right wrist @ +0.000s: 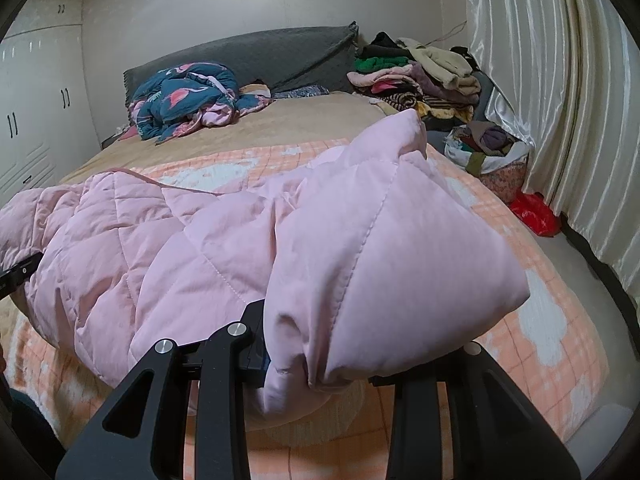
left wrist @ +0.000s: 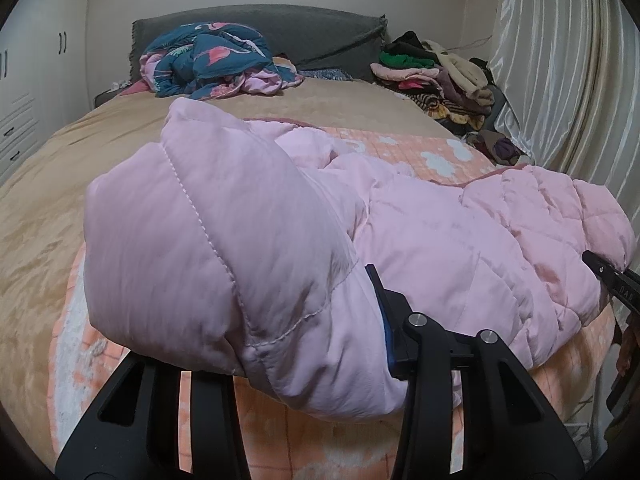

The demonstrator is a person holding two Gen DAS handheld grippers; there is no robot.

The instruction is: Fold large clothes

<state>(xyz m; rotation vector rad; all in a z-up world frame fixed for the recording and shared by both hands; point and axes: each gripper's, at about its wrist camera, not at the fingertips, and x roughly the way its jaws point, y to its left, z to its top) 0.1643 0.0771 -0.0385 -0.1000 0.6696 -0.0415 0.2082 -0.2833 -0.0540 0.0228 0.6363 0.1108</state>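
Right now we hold the pink jacket (left wrist: 420,240) stretched crosswise over the bed (left wrist: 48,200): left gripper (left wrist: 320,364) and right gripper (right wrist: 316,364) each pinch an end, equally near.

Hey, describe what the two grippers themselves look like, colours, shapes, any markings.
Both are matte black. The left gripper has two wide struts with long cut-out slots, round silver bolt heads at the pivots, and a blue strip along one of its fingers. The right gripper is built the same, with silver bolts and slotted struts. Seen from the left camera, its side carries pale lettering, too small to read. No cables or sleeves show.
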